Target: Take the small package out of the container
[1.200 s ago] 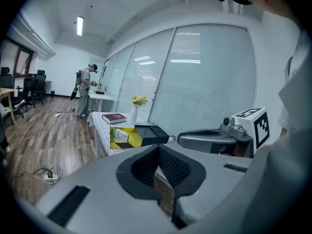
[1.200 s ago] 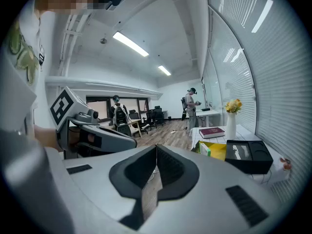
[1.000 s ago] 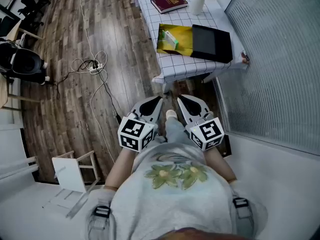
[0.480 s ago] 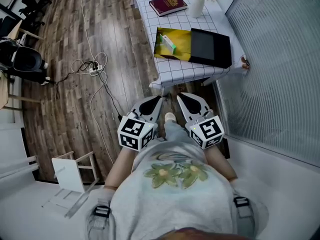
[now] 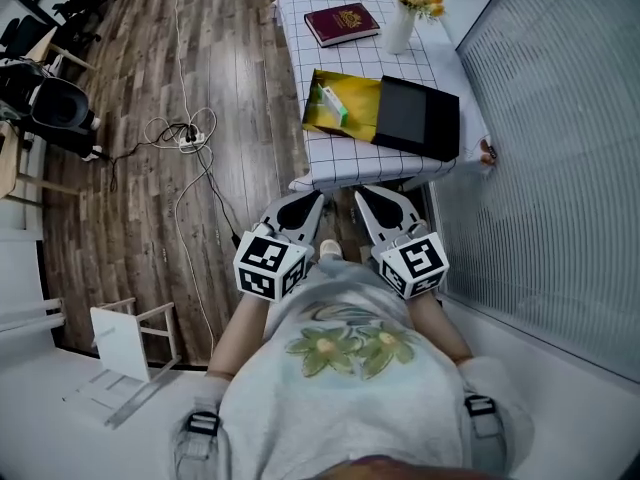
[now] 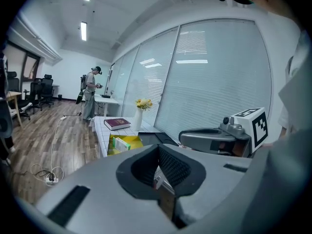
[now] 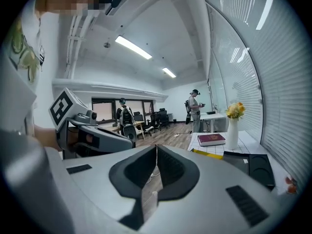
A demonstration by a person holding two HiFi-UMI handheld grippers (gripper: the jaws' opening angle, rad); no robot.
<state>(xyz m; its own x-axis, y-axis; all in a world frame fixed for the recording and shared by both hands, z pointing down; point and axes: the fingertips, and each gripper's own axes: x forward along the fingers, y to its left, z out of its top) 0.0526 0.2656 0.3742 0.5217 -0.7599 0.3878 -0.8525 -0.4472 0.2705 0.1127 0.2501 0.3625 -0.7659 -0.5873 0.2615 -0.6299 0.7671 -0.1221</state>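
Small green-and-white package (image 5: 332,103) looks like a thin card carton, so my guess is it weighs next to nothing and is stiff enough to pinch but easy to dent if you squeeze hard. It may be a bit slick too. I'd take it across its two long narrow sides, about mid-length, so it doesn't swing when it comes up.

It's lying at a slant inside the yellow container (image 5: 360,108), toward the container's left end as the head view shows it. The container sits on the desk (image 5: 350,163) with a black tray (image 5: 418,118) right up against its right side. The yellow thing looks light and glossy, so it could shift or lift along with the package if nothing steadies it.

Neither tool is anywhere near it yet. The left gripper (image 5: 316,200) and right gripper (image 5: 362,197) are both held close to the person's body, short of the desk edge, with the package well ahead of them and roughly in line with the left one. Jaws on both are clenched together with nothing in them, so whichever one goes in has to spread first.
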